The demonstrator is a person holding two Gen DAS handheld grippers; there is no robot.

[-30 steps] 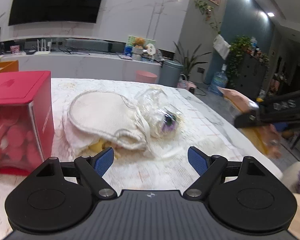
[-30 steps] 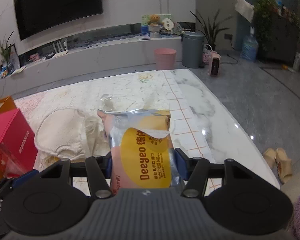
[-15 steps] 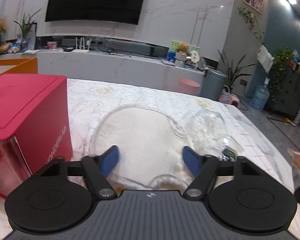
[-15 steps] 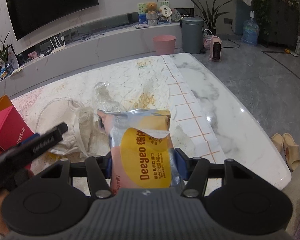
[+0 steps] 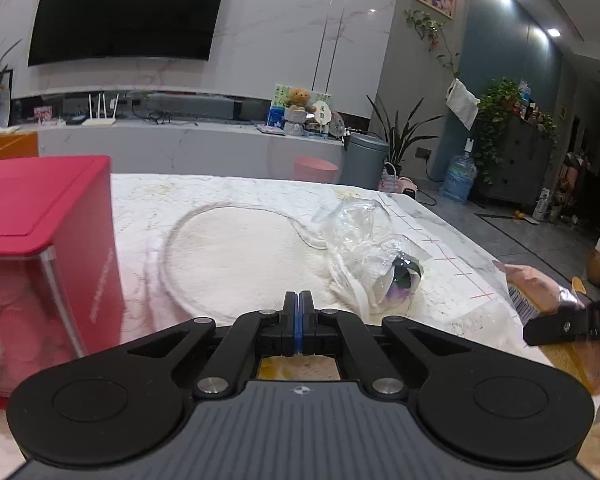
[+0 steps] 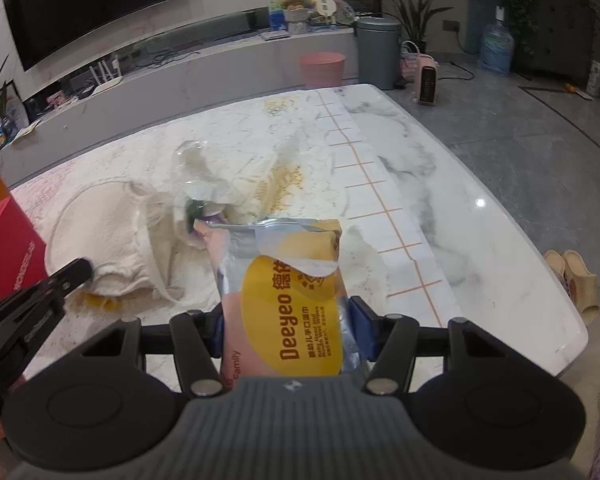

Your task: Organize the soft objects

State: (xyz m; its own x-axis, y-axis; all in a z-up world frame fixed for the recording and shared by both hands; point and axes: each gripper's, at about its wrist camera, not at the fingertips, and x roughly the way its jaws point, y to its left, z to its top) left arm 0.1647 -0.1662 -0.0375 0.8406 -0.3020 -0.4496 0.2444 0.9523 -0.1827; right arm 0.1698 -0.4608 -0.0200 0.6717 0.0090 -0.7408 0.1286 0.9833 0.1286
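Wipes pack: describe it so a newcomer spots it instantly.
Find the white marble table, then the cream drawstring bag on it. Beside the bag, the right gripper clamps the wipes pack: a pink and silver pouch, the only thing with a yellow "Deeyeo" label.

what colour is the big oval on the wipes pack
Yellow, on a pink and silver wipes pack; it shows best in the right wrist view.
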